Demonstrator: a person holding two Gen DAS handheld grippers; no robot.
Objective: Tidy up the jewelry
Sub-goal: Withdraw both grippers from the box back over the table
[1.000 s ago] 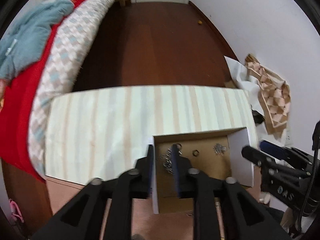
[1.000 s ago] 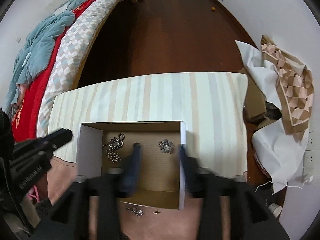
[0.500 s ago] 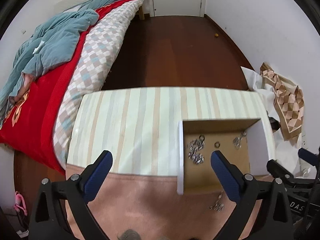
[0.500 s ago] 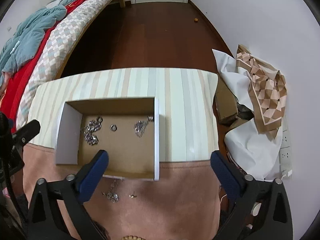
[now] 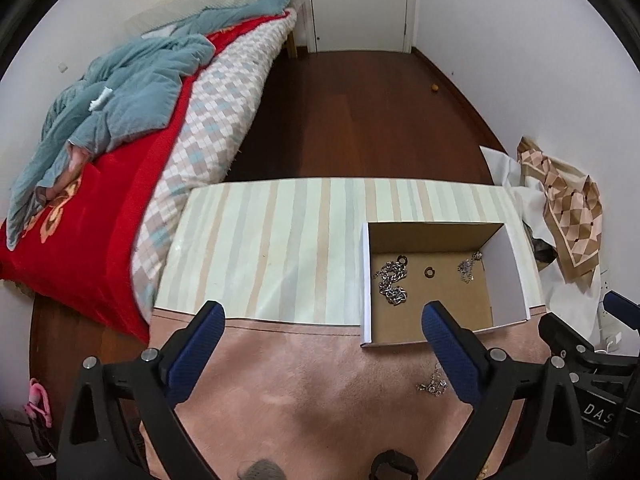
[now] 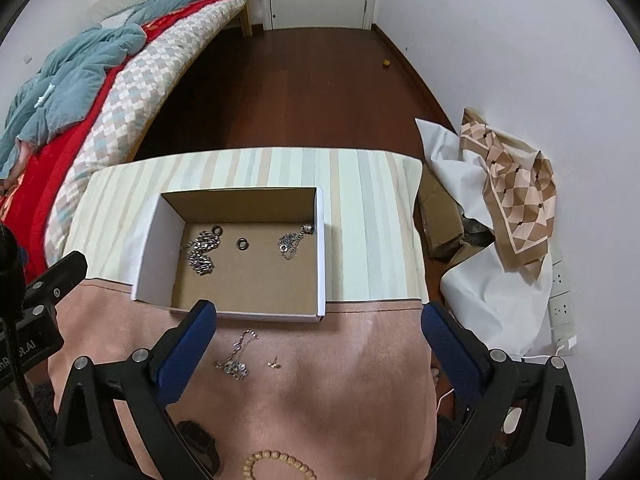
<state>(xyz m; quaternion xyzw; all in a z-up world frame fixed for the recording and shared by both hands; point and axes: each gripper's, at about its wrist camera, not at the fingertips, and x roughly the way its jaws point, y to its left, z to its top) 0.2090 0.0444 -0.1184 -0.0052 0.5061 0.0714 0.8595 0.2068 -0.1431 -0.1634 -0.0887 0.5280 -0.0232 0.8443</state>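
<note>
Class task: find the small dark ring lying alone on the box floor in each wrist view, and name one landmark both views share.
Left wrist view: ring, right of centre, between two chains.
Right wrist view: ring, left of centre, mid-height.
Shared landmark: the cardboard box.

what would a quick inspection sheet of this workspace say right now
surface: table under a striped cloth, with a pink cloth nearest the camera.
job's things: cardboard box holding a chunky chain, a dark ring and a fine chain; a small necklace and an earring lie outside it, and a bead bracelet at the near edge.
clutter: black band.
grippers: left hand-held gripper and right hand-held gripper both open, empty.
cables: white cable near the wall sockets.
surroundings: bed, wood floor, crumpled paper.
</note>
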